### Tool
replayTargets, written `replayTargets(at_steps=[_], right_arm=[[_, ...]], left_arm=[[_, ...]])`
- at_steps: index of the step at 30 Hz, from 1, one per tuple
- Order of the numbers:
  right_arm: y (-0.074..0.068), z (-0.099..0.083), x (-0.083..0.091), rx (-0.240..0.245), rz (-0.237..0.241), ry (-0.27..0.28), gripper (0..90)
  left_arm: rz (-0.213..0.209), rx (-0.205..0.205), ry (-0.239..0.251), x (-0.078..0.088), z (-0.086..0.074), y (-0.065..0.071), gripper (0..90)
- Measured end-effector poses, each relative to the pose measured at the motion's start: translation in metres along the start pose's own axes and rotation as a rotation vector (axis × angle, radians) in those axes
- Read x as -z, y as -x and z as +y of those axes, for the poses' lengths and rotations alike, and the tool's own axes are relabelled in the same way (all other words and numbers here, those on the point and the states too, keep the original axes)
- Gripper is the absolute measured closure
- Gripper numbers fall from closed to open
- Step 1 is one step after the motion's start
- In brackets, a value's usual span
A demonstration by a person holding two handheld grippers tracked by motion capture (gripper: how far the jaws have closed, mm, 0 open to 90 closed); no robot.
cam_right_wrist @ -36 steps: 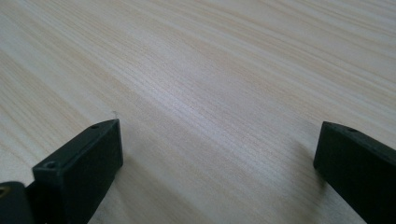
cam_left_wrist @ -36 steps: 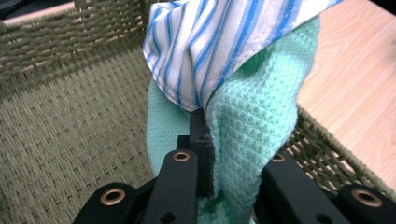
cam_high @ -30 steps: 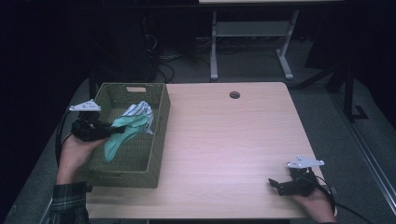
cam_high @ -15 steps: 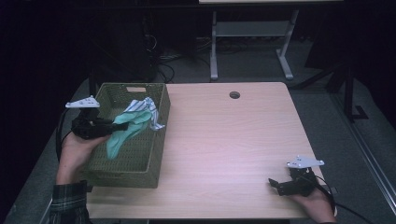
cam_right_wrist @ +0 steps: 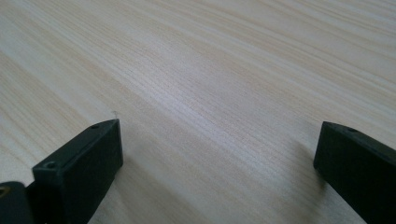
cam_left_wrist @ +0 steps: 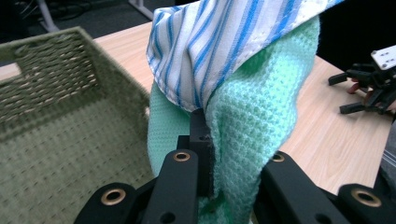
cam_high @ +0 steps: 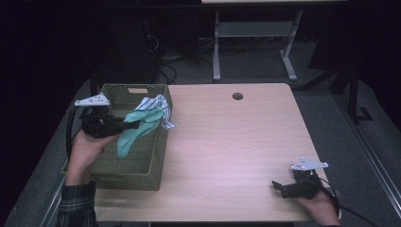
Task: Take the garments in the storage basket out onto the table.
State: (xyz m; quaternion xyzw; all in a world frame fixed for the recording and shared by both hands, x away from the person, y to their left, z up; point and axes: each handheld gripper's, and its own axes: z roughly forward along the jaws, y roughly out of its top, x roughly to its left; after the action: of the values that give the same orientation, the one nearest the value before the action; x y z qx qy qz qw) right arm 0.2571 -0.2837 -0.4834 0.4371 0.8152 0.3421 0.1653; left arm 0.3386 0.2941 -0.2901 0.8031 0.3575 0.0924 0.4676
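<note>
My left gripper (cam_high: pixel 135 125) is shut on a mint-green waffle cloth (cam_high: pixel 137 130) and a blue-and-white striped cloth (cam_high: pixel 158 106), held together above the green woven basket (cam_high: pixel 142 172). In the left gripper view the green cloth (cam_left_wrist: pixel 252 116) is bunched between the black jaws, with the striped cloth (cam_left_wrist: pixel 224 42) draped over it. The basket's inside (cam_left_wrist: pixel 56 140) lies below and to the left. My right gripper (cam_high: pixel 279 187) rests on the table's near right corner, jaws wide open. Between its jaws (cam_right_wrist: pixel 219 158) there is nothing but bare wood.
The light wooden table (cam_high: pixel 236 137) has a cable hole (cam_high: pixel 237 96) near its far edge. The basket stands at the table's left edge. A metal desk frame (cam_high: pixel 250 33) and cables lie on the dark floor beyond.
The left hand has lifted the two cloths a little higher and toward the right, so they now hang over the basket's right rim. The right gripper has stayed still.
</note>
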Motion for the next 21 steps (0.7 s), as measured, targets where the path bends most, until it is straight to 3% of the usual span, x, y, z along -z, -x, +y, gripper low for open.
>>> replayTargets(at_steps=[21], right_arm=[[0.0,0.0,0.0,0.0,0.0,0.0,0.8]], left_arm=[[-0.066,-0.06,-0.006,-0.029,0.019,0.03,81.5]])
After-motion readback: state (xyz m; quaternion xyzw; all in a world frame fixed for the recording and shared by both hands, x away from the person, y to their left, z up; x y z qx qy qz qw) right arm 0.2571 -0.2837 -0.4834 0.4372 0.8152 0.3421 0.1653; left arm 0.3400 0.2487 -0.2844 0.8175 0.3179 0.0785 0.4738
